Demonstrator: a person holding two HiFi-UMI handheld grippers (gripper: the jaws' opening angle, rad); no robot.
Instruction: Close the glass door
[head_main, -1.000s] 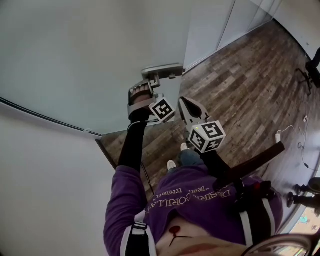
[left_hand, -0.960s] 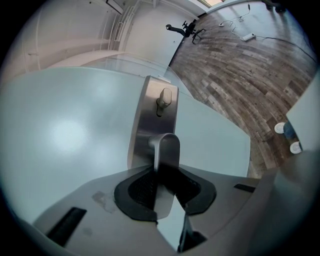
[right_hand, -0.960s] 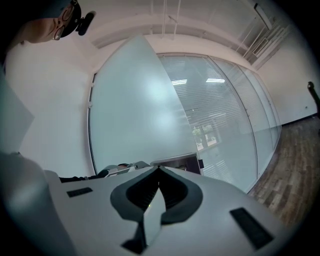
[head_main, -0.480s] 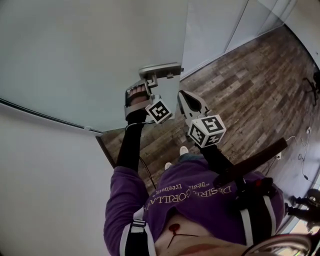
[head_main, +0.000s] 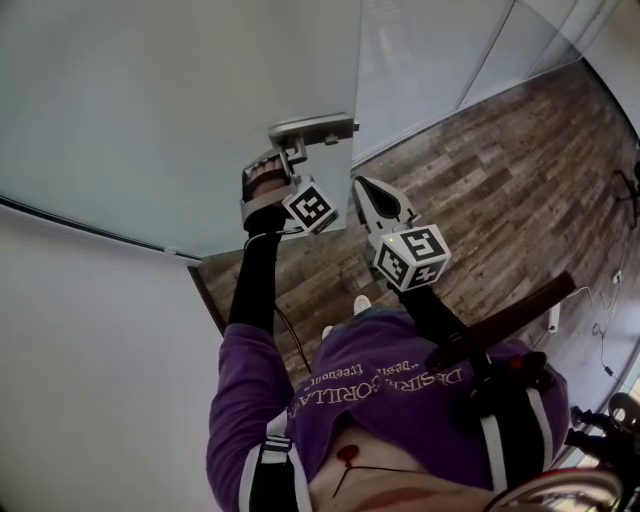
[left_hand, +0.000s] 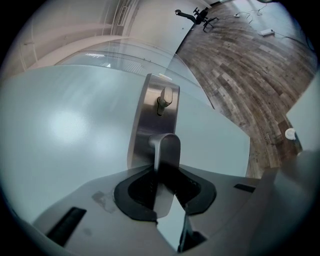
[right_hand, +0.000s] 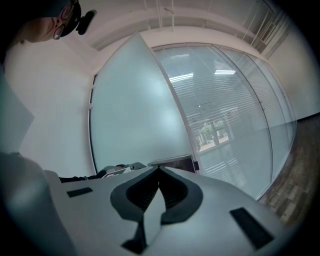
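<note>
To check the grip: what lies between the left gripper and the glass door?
The metal lever handle, clamped by the left gripper and mounted on the glass door, seen in the left gripper view.

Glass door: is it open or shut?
Open. The glass door stands swung away from the glass wall, its free edge over floor; the left gripper grips its handle.

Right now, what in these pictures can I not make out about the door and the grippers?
Head view: how the left gripper holds the handle; too small, partly behind the hand.
Left gripper view: the handle's free end, hidden between the jaws.
Right gripper view: the lower part of the door, covered by the right gripper itself.
</note>
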